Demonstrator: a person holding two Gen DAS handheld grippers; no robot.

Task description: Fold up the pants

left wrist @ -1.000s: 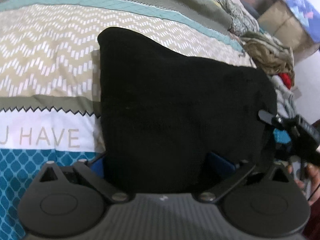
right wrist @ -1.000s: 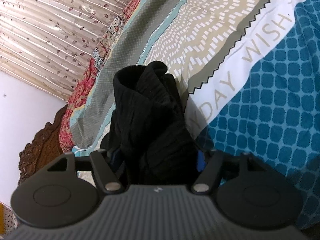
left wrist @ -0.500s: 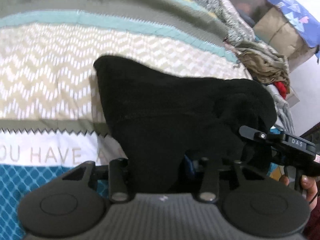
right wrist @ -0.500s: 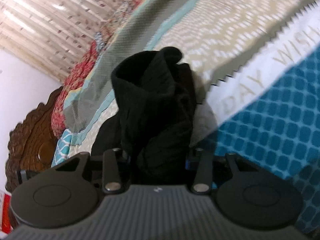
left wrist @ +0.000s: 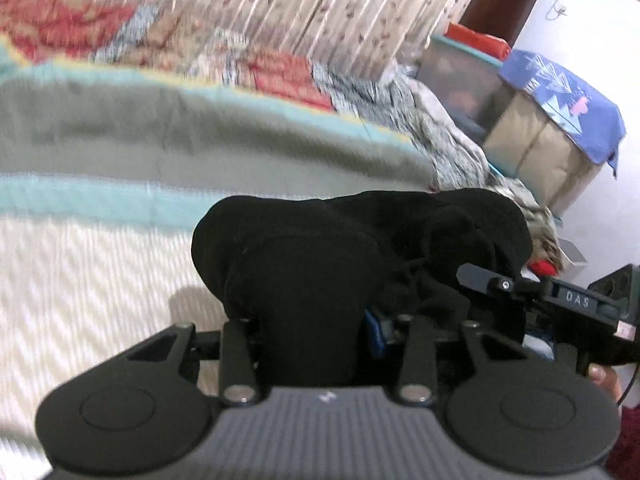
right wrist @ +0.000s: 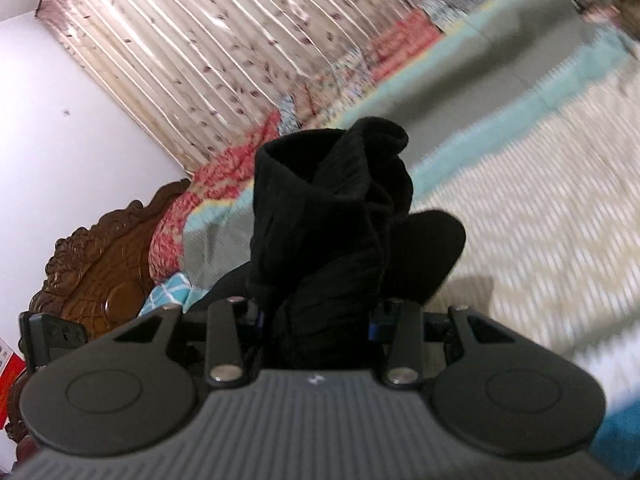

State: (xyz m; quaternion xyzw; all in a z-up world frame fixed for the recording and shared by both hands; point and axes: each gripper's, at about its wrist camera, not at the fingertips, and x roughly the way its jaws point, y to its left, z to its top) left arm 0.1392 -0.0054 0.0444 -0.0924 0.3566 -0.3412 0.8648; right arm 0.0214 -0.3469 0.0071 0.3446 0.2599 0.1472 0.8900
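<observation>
Patterned bedspread [left wrist: 100, 280], crumpled clothes [left wrist: 440, 140] alongside

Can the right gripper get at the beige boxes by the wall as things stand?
Probably not. The right gripper is shut on a bunch of the black pants, which fills its jaws, and the beige boxes sit off the bed, beyond a clothes heap.

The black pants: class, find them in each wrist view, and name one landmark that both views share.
Left wrist view: the black pants fill the lower centre, bunched between the left gripper fingers, reaching right to the other gripper.
Right wrist view: they stand as a crumpled column at the centre, between the right gripper fingers.
Shared landmark: the pleated floral curtain behind the striped bedspread.
</observation>
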